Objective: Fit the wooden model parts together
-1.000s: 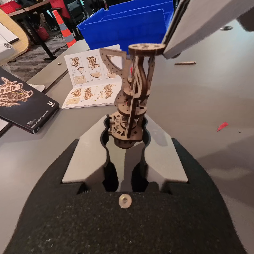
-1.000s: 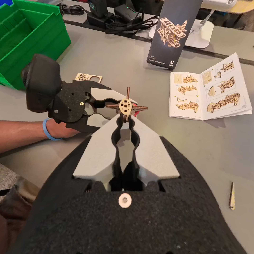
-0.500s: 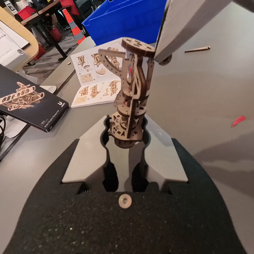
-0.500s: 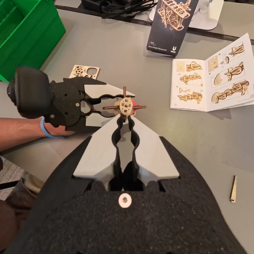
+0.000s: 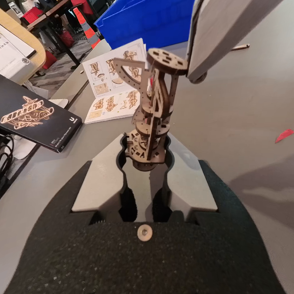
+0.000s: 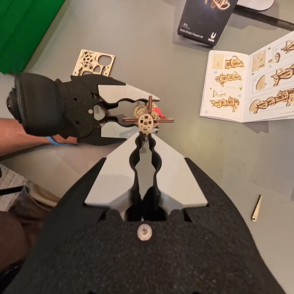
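A wooden model fuselage (image 5: 152, 111) of stacked discs and ribs stands up from my left gripper (image 5: 145, 140), which is shut on its wide lower end. Its top carries a slotted oval disc (image 5: 167, 63). In the right wrist view my right gripper (image 6: 144, 135) is shut on the lower edge of that disc (image 6: 146, 123), with wooden cross pieces behind it. One grey finger of the right gripper (image 5: 214, 39) shows against the disc's edge in the left wrist view. The left gripper (image 6: 157, 115) comes in from the left, held by a hand with a blue wristband.
An open instruction booklet (image 6: 246, 84) and a black model box (image 6: 203, 20) lie on the grey table. A punched wooden sheet (image 6: 93, 63) lies by a green bin (image 6: 23, 31). A blue bin (image 5: 151, 20) stands behind. There is a loose wooden stick (image 6: 257, 208) and a red scrap (image 5: 284, 135). The grippers' ends are close to 9 cm from one another.
Both grippers keep their hold. The model has tilted a little, its top disc now slanting. The right gripper has moved closer to the table and the left gripper.
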Demonstrator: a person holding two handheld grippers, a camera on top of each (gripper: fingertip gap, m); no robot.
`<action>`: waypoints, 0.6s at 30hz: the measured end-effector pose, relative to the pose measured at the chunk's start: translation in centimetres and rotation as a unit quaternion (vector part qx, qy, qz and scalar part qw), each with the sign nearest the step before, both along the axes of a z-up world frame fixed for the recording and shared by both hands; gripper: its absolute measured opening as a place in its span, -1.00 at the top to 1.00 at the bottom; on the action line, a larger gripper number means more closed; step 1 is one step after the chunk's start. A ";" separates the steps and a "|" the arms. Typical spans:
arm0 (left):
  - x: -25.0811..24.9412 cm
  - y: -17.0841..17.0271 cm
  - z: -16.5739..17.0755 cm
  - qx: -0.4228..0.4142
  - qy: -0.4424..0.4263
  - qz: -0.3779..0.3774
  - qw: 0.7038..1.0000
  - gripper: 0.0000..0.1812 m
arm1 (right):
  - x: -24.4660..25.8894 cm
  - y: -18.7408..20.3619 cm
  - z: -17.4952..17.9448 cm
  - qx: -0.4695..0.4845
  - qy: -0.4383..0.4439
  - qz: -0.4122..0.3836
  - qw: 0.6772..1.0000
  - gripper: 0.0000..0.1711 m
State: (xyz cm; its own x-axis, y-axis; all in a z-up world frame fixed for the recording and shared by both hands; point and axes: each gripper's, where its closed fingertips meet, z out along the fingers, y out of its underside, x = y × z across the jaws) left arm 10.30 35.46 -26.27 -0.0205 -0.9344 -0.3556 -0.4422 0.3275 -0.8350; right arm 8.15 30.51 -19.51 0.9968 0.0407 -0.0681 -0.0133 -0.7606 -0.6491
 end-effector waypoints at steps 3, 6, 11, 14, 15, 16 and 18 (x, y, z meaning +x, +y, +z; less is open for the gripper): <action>0.0 0.0 -0.1 0.021 0.004 0.002 1.000 0.52 | -0.1 -0.4 -0.5 -0.030 0.007 0.010 0.999 0.93; 0.0 0.1 0.0 0.044 0.003 0.002 0.999 0.52 | 0.0 -0.7 -0.7 -0.047 0.001 0.014 0.999 0.93; 0.1 0.0 0.1 0.072 0.003 0.001 0.997 0.52 | 0.0 -1.0 -0.7 -0.056 0.000 0.017 0.998 0.93; 0.1 0.0 0.2 0.081 0.001 -0.001 0.997 0.52 | 0.1 -1.3 -0.8 -0.060 0.012 0.017 0.998 0.93; 0.1 0.0 0.2 0.088 0.000 -0.003 0.996 0.52 | 0.0 -1.4 -0.8 -0.062 0.017 0.018 0.998 0.93; 0.1 0.0 0.3 0.100 -0.001 -0.005 0.995 0.52 | 0.0 -1.5 -0.9 -0.066 0.023 0.019 0.997 0.93; 0.1 0.0 0.5 0.135 -0.005 -0.013 0.991 0.52 | -0.2 -2.0 -1.1 -0.079 0.034 0.026 0.996 0.93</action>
State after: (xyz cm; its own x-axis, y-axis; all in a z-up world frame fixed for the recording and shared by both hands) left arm 10.41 35.49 -25.75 -0.0385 -0.8038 -0.5937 -0.4218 0.5517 -0.7195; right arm 7.91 28.55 -20.65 0.9866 0.0748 -0.1447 -0.0117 -0.8536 -0.5208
